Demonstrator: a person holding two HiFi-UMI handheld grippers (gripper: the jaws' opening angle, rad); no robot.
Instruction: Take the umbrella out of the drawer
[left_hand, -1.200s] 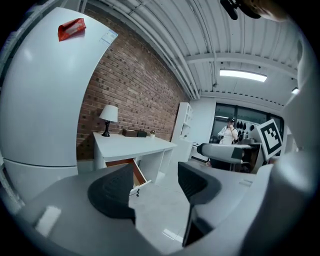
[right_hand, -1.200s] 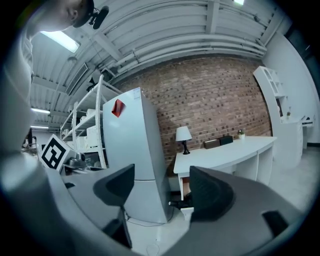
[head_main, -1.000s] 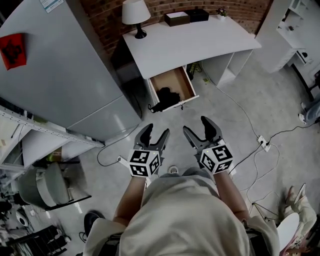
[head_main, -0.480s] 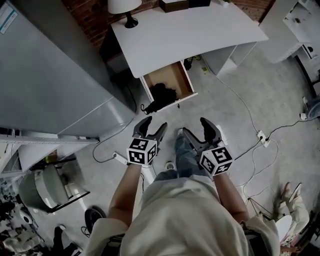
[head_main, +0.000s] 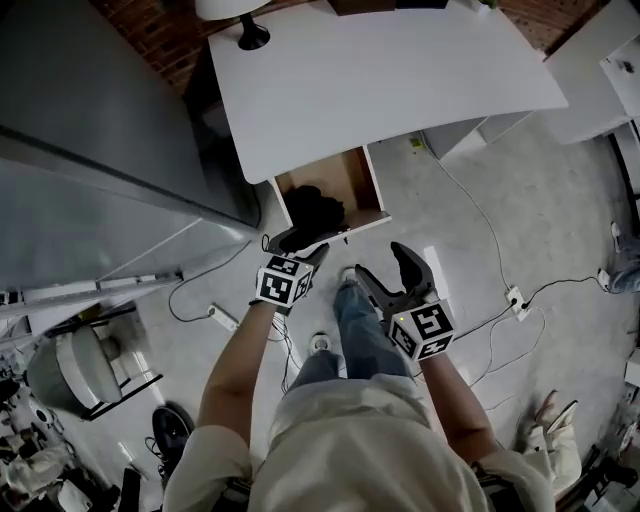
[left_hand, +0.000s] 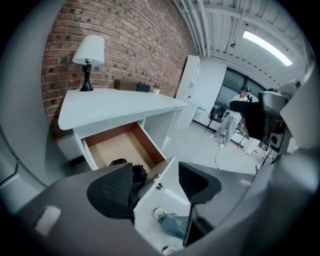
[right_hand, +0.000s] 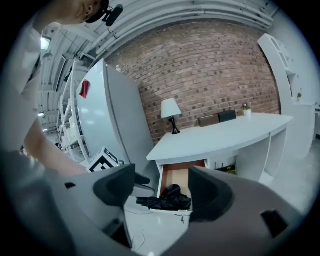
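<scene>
The white desk (head_main: 380, 80) has its wooden drawer (head_main: 372, 186) pulled out. A crumpled black umbrella (head_main: 312, 208) lies at the drawer's front, part of it hanging over the front edge. My left gripper (head_main: 303, 243) is open just in front of that edge, close above the umbrella, with nothing between its fingers. In the left gripper view the umbrella (left_hand: 139, 176) shows partly behind one finger. My right gripper (head_main: 388, 272) is open and empty, lower right of the drawer. In the right gripper view, the umbrella (right_hand: 167, 198) lies ahead in the drawer (right_hand: 176, 176).
A tall grey cabinet (head_main: 90, 150) stands left of the desk. A lamp (head_main: 250, 35) sits on the desk's back left corner. Cables and a power strip (head_main: 515, 298) lie on the floor at the right. The person's legs (head_main: 355, 320) are between the grippers.
The person has stepped toward the desk. Both grippers moved forward and down, the left one farther, up to the drawer's front edge. Both stay open.
</scene>
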